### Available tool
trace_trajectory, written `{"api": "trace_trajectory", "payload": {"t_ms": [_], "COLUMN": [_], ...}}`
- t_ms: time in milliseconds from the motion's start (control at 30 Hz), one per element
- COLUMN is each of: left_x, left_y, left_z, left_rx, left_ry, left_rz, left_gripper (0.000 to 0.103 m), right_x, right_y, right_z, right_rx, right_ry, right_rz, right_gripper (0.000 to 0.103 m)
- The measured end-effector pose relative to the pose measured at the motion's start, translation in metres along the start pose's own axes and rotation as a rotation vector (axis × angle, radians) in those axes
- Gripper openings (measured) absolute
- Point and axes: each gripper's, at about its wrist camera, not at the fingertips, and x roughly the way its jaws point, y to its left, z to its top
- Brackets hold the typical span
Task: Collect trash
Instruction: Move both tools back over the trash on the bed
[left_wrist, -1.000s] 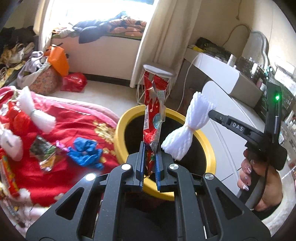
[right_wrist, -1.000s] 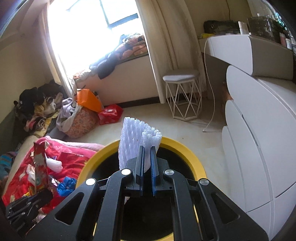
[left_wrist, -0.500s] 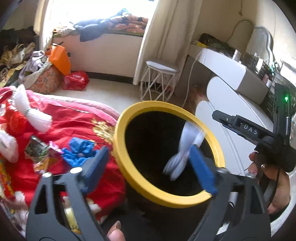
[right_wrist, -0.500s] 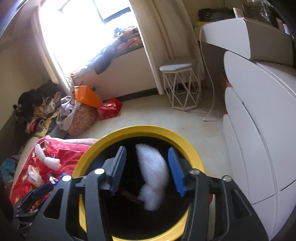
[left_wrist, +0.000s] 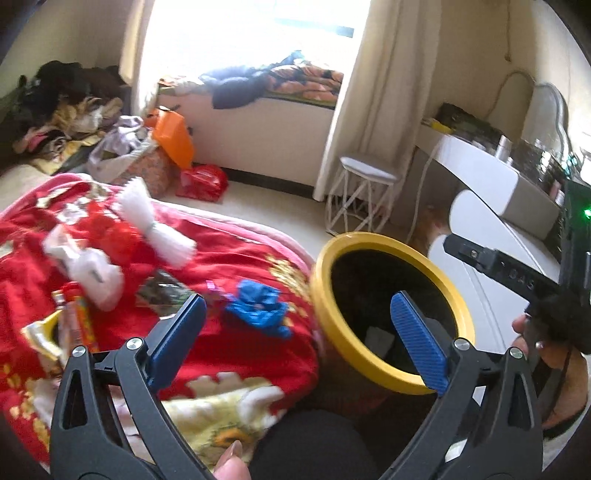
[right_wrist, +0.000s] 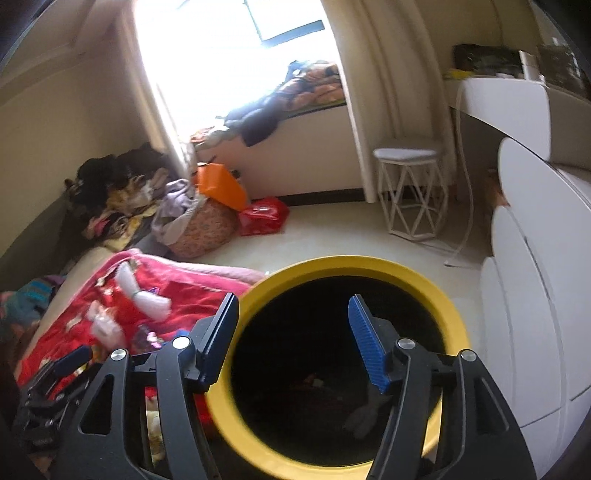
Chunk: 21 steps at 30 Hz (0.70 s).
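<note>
While jaws gape empty, white wrapper (right_wrist: 364, 415) deep inside yellow-rimmed bin (right_wrist: 424, 291).

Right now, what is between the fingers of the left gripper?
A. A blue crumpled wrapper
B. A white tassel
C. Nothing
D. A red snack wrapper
C: the left gripper stands wide open with only air between its blue pads, and the blue wrapper lies beyond them on the red blanket beside the yellow-rimmed bin.

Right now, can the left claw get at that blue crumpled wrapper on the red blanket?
Probably yes. The left claw is open and empty, and the blue crumpled wrapper lies uncovered on the red blanket just ahead of its fingers, beside the yellow-rimmed bin. Nothing sits between them.
</note>
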Motion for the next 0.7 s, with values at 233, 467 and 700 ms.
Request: {"api": "trace_trajectory", "payload": {"t_ms": [233, 467, 700], "left_x": [-0.024, -0.043, -0.058], "left_y": [0.024, 0.044, 0.061], "left_z": [0.004, 0.005, 0.004], "left_rx": [-0.04, -0.079, -0.113], "left_ry": [-0.054, -0.088, -0.114], "left_rz": [0.053, 0.092, 0.124], "left_gripper": [0.092, 0.092, 0.092], "right_x": [-0.006, -0.005, -0.003], "right_y": [0.038, 0.069, 0.101], "right_z": [-0.005, -0.013, -0.023], "right_rx": [-0.092, -0.17, -0.251], "right_ry": [0.009, 0.032, 0.059], "right_rz": [0.072, 0.121, 0.167], "right_gripper": [0.062, 0.063, 0.063]}}
